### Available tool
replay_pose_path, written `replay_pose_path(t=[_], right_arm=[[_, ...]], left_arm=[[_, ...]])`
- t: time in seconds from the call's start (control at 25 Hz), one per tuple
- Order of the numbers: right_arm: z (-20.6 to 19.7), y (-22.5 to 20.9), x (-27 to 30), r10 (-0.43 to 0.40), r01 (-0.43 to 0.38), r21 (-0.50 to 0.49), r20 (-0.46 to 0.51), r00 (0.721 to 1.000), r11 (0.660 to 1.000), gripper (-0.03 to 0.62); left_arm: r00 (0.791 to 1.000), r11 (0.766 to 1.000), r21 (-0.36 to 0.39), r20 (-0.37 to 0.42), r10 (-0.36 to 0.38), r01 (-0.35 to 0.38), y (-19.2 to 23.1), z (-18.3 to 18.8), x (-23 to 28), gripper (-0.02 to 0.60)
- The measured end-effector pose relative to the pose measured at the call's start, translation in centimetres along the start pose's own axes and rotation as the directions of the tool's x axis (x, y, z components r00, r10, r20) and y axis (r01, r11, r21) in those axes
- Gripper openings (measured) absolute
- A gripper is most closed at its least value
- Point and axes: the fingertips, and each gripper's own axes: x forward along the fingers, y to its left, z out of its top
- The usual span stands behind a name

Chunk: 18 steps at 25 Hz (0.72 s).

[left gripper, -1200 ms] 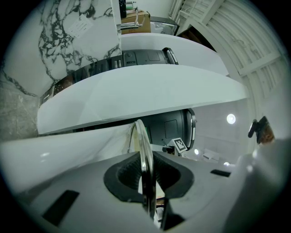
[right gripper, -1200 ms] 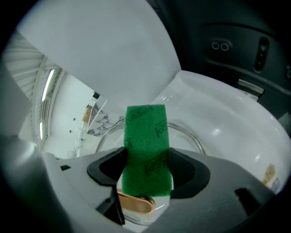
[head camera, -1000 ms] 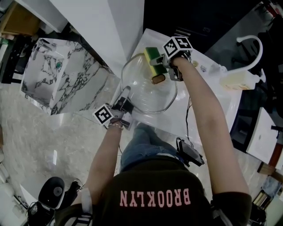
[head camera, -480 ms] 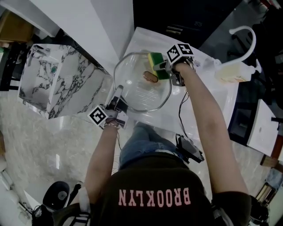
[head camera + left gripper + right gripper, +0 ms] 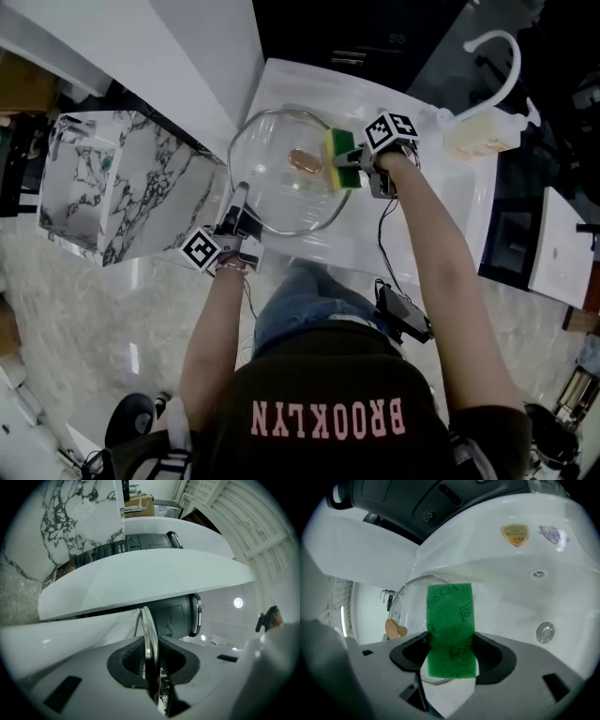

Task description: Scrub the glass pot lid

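Note:
The glass pot lid (image 5: 281, 187) hangs over the white sink, its copper knob (image 5: 305, 160) near the middle. My left gripper (image 5: 234, 217) is shut on the lid's near-left rim; in the left gripper view the metal-edged rim (image 5: 149, 641) runs edge-on between the jaws. My right gripper (image 5: 361, 164) is shut on a green and yellow sponge (image 5: 342, 157) that presses on the lid's right side. In the right gripper view the sponge's green face (image 5: 451, 630) stands between the jaws, with the lid's rim (image 5: 423, 579) and knob (image 5: 395, 629) behind it.
The white sink (image 5: 422, 216) lies under the lid, its drain button (image 5: 545, 632) low in the basin. A white tap (image 5: 489, 47) and a soap bottle (image 5: 483, 133) stand at the right. A marble-patterned box (image 5: 112, 183) sits to the left.
The sponge has slid from the lid's far edge down along its right side. The lid and left gripper have shifted a little to the left in the view.

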Motion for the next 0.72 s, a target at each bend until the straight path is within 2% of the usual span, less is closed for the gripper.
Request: replay_pose_path(t=[0.24, 0.36, 0.48, 0.6, 0.72], right_arm=[[-1.9, -1.4, -0.3, 0.022, -0.024, 0.034, 0.044, 0.999, 0.999, 0.282], [-2.8, -2.7, -0.6, -0.038, 0.037, 0.016, 0.062, 0.997, 0.999, 0.282], [-3.6, -3.4, -1.5, -0.084, 0.09, -0.049, 0.11, 0.99, 0.995, 0.282], [-3.8, -2.5, -3.3, -0.049, 0.071, -0.102, 0.198, 0.979, 0.992, 0.282], [-3.9, -0.6, -6.0, 0.02, 0.021, -0.127, 0.312, 0.95, 0.992, 0.282]], left_arm=[[1.0, 1.0, 0.007, -0.014, -0.003, 0.003, 0.1, -0.1, 0.1, 0.041], [1.0, 1.0, 0.011, -0.022, -0.002, 0.002, 0.2, -0.1, 0.1, 0.041], [0.999, 1.0, -0.014, -0.031, 0.008, -0.009, 0.2, -0.1, 0.1, 0.041], [0.999, 1.0, -0.011, -0.042, 0.021, -0.021, -0.2, -0.2, 0.1, 0.04], [0.997, 0.999, 0.032, -0.079, 0.004, -0.001, -2.2, -0.7, 0.7, 0.034]])
